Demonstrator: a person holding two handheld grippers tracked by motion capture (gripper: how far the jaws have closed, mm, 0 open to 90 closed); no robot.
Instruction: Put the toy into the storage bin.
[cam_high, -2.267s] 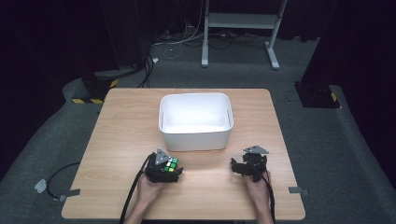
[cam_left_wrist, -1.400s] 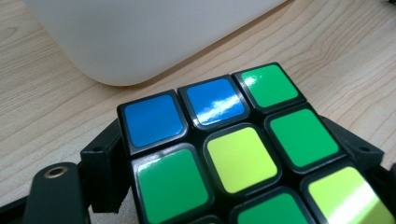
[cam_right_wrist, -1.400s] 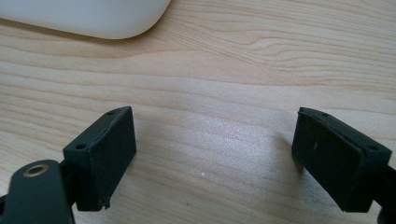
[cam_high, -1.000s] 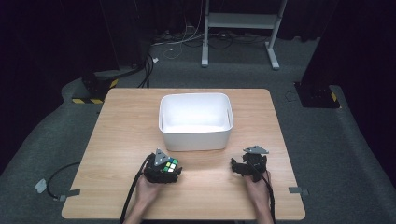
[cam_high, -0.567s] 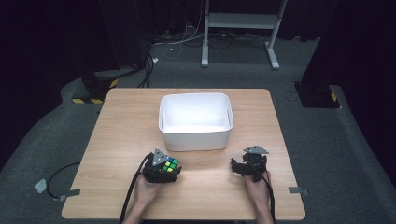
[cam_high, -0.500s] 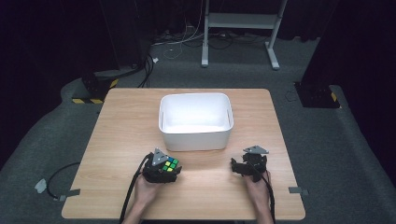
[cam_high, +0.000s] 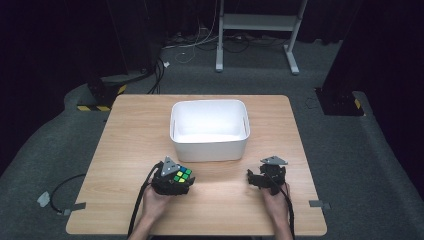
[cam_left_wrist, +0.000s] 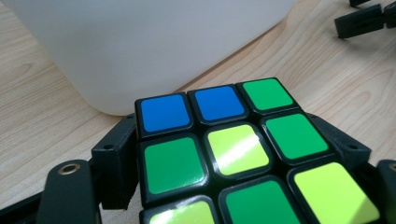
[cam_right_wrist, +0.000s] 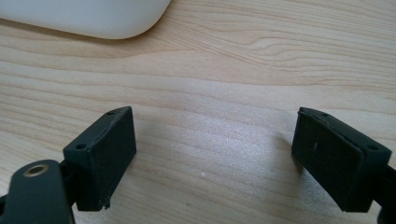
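Observation:
A Rubik's cube (cam_high: 181, 175) with green, yellow and blue stickers sits at the table's near left, just in front of the white bin. My left gripper (cam_high: 172, 182) is around it. In the left gripper view the cube (cam_left_wrist: 233, 154) sits between the two black jaws, whose pads press on its sides; the jaws have just been closing on it. My right gripper (cam_high: 264, 179) rests at the near right. In its own view, the right gripper (cam_right_wrist: 215, 154) stands open over bare wood.
A white rectangular bin (cam_high: 210, 145) stands mid-table, right behind both grippers; its wall (cam_left_wrist: 140, 42) looms close to the cube, and a corner (cam_right_wrist: 93, 14) shows ahead of the right jaws. The wooden table (cam_high: 135, 130) extends left and right of the bin.

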